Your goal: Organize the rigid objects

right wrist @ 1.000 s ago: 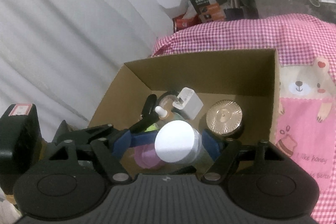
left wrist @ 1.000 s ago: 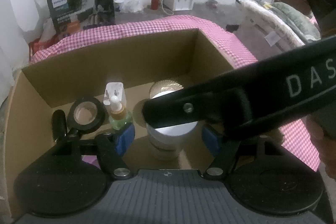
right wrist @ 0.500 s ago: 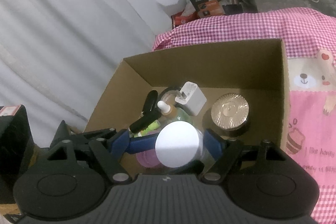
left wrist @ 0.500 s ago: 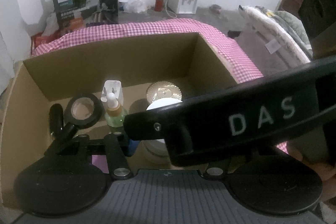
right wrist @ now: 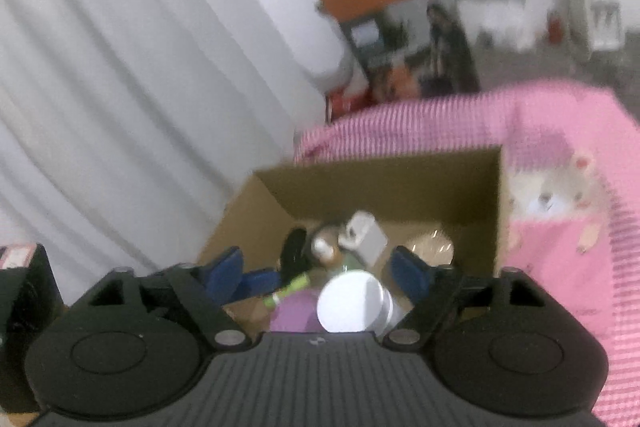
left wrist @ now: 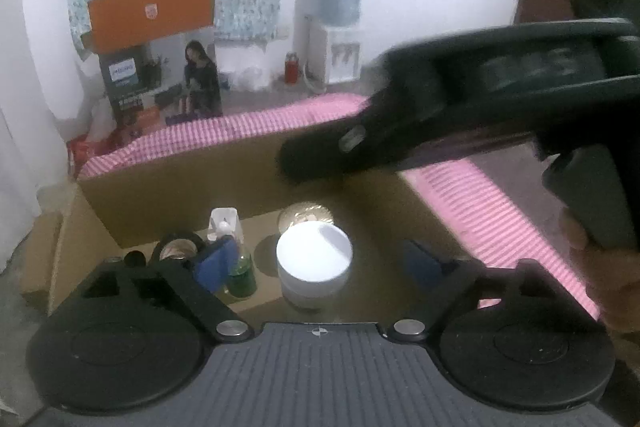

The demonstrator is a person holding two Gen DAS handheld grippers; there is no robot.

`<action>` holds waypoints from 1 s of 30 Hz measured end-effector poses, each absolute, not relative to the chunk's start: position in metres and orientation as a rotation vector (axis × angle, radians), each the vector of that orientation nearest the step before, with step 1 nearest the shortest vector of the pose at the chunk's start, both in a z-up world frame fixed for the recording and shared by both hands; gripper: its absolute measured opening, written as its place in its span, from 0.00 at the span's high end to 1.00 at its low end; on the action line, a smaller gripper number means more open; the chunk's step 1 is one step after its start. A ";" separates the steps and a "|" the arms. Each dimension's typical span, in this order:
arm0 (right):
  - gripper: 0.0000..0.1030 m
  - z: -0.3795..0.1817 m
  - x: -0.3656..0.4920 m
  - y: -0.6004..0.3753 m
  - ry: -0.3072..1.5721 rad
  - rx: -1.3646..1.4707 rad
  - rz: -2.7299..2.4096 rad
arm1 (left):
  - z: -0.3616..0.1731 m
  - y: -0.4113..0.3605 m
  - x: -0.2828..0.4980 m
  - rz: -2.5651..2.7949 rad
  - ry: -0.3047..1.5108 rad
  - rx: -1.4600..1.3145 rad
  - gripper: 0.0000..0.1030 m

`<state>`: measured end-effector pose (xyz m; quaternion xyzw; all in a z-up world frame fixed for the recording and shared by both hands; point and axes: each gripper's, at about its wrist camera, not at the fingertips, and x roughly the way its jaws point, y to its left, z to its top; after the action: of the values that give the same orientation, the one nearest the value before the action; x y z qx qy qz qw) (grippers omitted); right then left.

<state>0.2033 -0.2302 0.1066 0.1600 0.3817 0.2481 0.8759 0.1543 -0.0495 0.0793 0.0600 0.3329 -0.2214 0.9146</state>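
A white-lidded jar (left wrist: 314,263) stands upright on the floor of the cardboard box (left wrist: 180,183). My left gripper (left wrist: 320,263) hangs over it, jaws opening, with a gap between the jar and each blue pad (left wrist: 216,263). In the right wrist view the jar (right wrist: 352,301) sits low between the fingers of my right gripper (right wrist: 316,271). Those jaws are opening too and do not touch it. The right gripper's black body (left wrist: 460,107) crosses the upper right of the left wrist view. A hand (left wrist: 608,267) holds its grip.
Around the jar in the box are a green bottle (left wrist: 240,271), a white charger (left wrist: 224,219), a gold lid (left wrist: 306,215), a tape roll (left wrist: 176,249) and a purple item (right wrist: 292,315). A pink checked cloth (right wrist: 560,267) lies under the box. A white curtain (right wrist: 140,87) hangs to its left.
Both grippers have risen and drawn back from the box, and their jaws have widened. The jar stays on the box floor, free of the pads. The views are now motion-blurred.
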 end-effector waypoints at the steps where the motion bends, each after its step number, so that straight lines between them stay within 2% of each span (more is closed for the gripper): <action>1: 0.04 0.115 0.193 -0.232 0.754 0.326 0.505 | 0.084 -0.044 0.147 -0.462 0.667 0.112 0.06; 4: 0.00 0.133 0.161 -0.237 0.641 0.294 0.458 | 0.096 -0.029 0.124 -0.454 0.603 0.090 0.01; 9: 0.00 0.146 0.112 -0.240 0.514 0.264 0.359 | 0.109 -0.005 0.092 -0.401 0.521 0.050 0.00; 22: 0.00 0.127 0.042 -0.181 0.290 -0.111 -0.030 | 0.092 0.009 0.088 -0.120 0.584 0.059 0.00; 30: 0.00 0.114 0.061 -0.178 0.416 -0.069 0.064 | 0.078 0.015 0.093 -0.088 0.611 0.093 0.00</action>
<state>0.0610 -0.1780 0.1140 -0.0342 0.2063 0.0317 0.9774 0.0929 0.0153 0.0778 0.0455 0.3007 -0.0433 0.9516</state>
